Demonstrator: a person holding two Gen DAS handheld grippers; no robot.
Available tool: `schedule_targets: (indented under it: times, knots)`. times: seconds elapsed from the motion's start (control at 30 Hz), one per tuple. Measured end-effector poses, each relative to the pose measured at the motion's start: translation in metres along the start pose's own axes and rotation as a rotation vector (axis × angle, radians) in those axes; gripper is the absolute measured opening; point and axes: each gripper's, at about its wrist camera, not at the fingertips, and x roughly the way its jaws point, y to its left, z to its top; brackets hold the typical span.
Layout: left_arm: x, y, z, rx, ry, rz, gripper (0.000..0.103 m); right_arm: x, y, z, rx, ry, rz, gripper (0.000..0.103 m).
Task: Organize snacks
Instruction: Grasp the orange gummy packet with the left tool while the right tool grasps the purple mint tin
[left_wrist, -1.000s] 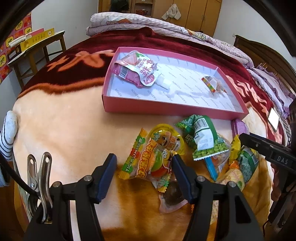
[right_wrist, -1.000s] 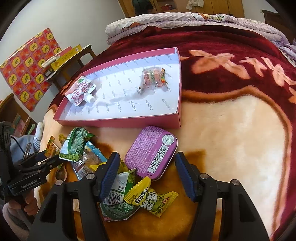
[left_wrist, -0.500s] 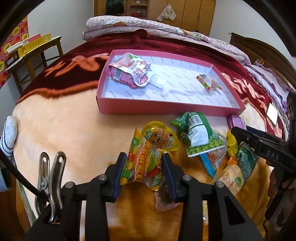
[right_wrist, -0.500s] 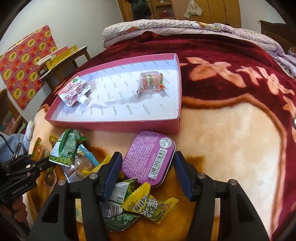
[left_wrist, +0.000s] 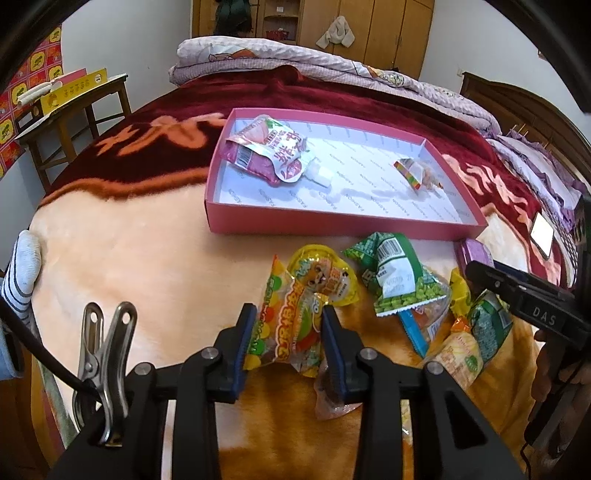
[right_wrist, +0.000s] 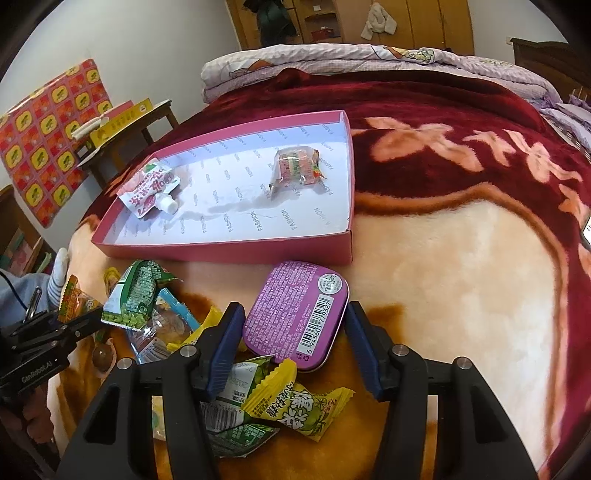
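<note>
- Blue-padded left gripper (left_wrist: 288, 332) is closing on a gummy packet (left_wrist: 286, 325); both pads touch its sides.
- That packet lies on the blanket (left_wrist: 147, 258), in front of the pink tray (left_wrist: 332, 221), beside a jelly cup (left_wrist: 325, 273) and a green pea bag (left_wrist: 399, 280).
- Right gripper (right_wrist: 291, 328) is about half open around a purple tin (right_wrist: 295, 314); whether its pads press the tin I cannot tell.
- Inside the tray lie a pouch (left_wrist: 273, 155) and a small wrapped snack (left_wrist: 413, 173), well apart.
</note>
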Motion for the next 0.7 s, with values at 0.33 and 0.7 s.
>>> schedule_targets:
  times: [0.33, 0.7]
  knots:
    - [-0.012, 0.003, 0.006, -0.011, -0.022, -0.004, 0.033, -0.024, 0.005, 0.001, -0.024, -0.058, 0.008, 0.057]
    - [-0.024, 0.004, 0.023, -0.008, -0.062, -0.010, 0.032, -0.036, 0.016, 0.007, -0.064, -0.092, 0.036, 0.057]
